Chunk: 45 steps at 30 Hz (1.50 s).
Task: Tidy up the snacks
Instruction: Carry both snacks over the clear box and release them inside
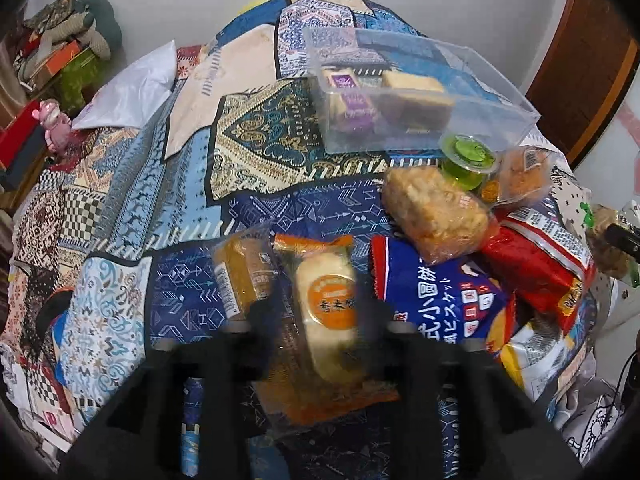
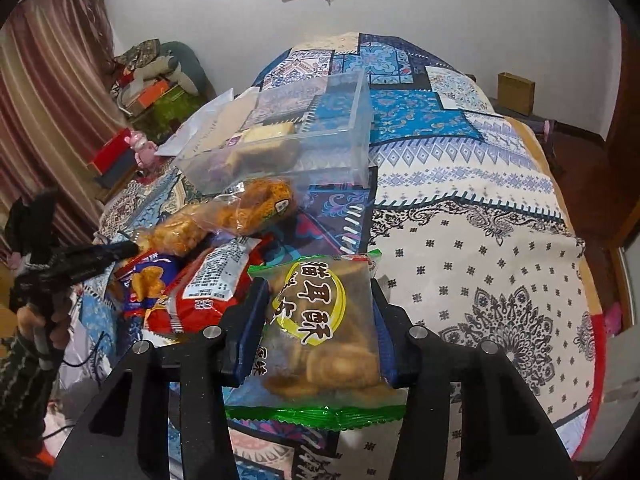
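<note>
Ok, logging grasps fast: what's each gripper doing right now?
Left gripper: open around the orange rice-cake packet, not clamped.
Right gripper: shut on the green-edged cookie bag.

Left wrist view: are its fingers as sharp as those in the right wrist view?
No: in the left wrist view the fingers are smeared by blur, the snack pack between them soft; in the right wrist view the fingers and biscuit bag are crisp.

1. Patchwork tablecloth (image 1: 132, 216): blue, cream and teal geometric prints.
2. Snack packet (image 2: 320, 332): clear, green edges, yellow-green oval label.
3. Biscuit bag (image 1: 440, 292): blue.
4. Jelly cup (image 1: 468, 160): green.
</note>
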Motion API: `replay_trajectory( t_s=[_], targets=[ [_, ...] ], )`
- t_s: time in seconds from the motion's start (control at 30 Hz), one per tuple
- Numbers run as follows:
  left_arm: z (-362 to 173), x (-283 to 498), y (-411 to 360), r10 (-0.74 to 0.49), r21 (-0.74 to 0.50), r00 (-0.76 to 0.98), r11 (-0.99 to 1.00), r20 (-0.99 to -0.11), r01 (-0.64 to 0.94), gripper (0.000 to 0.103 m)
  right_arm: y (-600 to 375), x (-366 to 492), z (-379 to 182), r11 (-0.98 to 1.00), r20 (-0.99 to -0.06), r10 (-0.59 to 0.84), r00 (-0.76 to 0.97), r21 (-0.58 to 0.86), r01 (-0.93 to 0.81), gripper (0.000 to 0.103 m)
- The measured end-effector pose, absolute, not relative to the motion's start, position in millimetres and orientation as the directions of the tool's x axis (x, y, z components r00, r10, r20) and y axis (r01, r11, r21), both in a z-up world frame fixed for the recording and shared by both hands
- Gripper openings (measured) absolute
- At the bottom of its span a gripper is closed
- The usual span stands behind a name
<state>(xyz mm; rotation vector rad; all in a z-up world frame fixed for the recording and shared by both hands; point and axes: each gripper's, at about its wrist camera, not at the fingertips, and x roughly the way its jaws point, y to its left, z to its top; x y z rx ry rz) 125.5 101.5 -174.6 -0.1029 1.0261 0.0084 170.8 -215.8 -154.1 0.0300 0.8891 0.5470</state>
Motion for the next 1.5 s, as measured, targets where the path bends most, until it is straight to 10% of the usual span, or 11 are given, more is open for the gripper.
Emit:
replay_trajectory(
  t_s=[1.5],
  targets=[
    [-71.5, 249.1, 81.0, -0.084, -0.130, 0.762, 0.991, -0.642, 0.000, 0.034, -148.3, 282.8, -97.0, 0.843, -0.617, 0.514, 0.596, 0.237, -0.482, 0.044]
  ],
)
